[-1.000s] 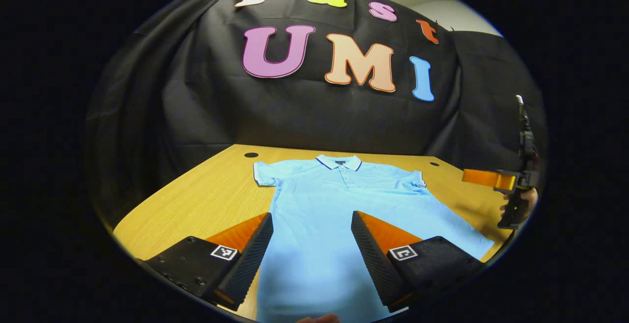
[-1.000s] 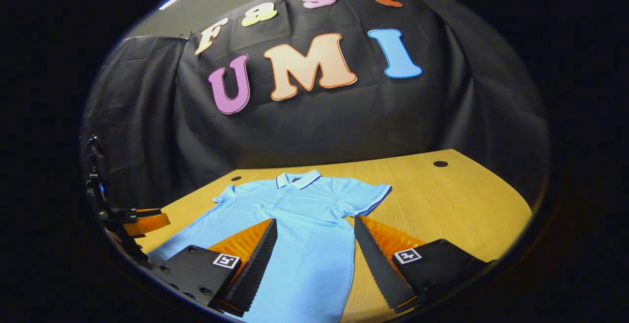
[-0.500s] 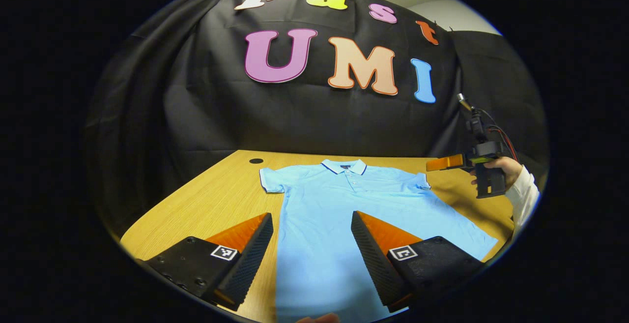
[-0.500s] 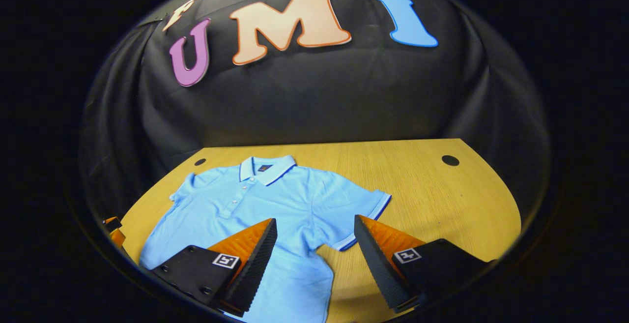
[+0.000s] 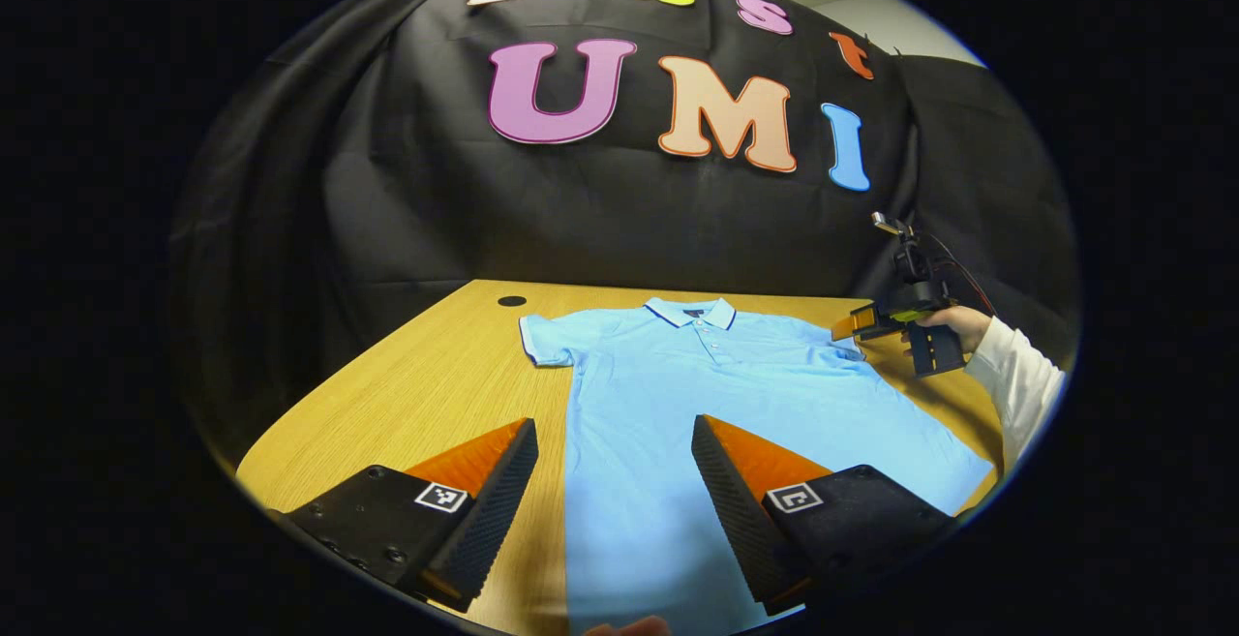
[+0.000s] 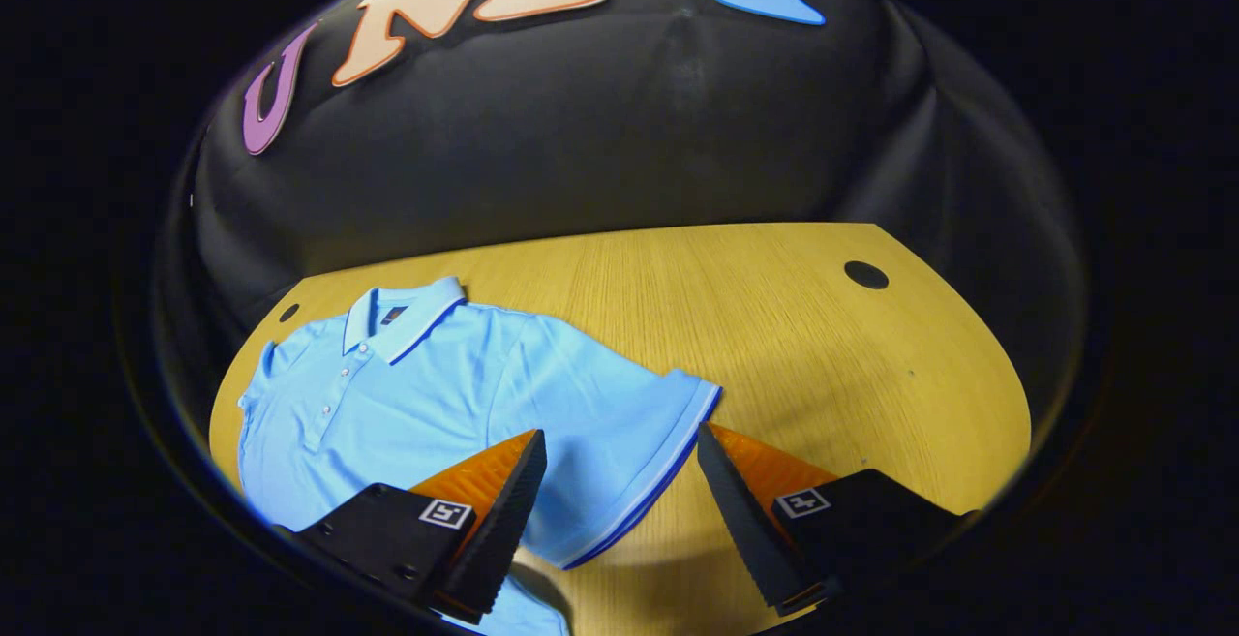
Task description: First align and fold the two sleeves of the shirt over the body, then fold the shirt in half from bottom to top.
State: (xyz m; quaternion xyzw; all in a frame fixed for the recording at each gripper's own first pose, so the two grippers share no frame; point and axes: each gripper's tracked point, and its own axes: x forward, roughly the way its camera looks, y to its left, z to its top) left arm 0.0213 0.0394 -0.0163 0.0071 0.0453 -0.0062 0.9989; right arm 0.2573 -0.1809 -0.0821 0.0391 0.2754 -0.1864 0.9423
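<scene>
Left gripper (image 5: 615, 467) hovers open and empty over the light-blue short-sleeved polo shirt (image 5: 716, 394) lying flat on the wooden worktop (image 5: 426, 394). Right gripper (image 6: 619, 481), open and empty, straddles the sleeve (image 6: 639, 442); it should pinch the striped cuff edge, then fold inward squarely.

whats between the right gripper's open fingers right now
In the right gripper view, the right gripper straddles the cuff of the shirt's right sleeve, plus bare table.

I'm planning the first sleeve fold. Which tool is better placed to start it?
Right. The right tool is open with the sleeve hem between its fingers; the left tool, also open, hangs over the shirt body.
</scene>
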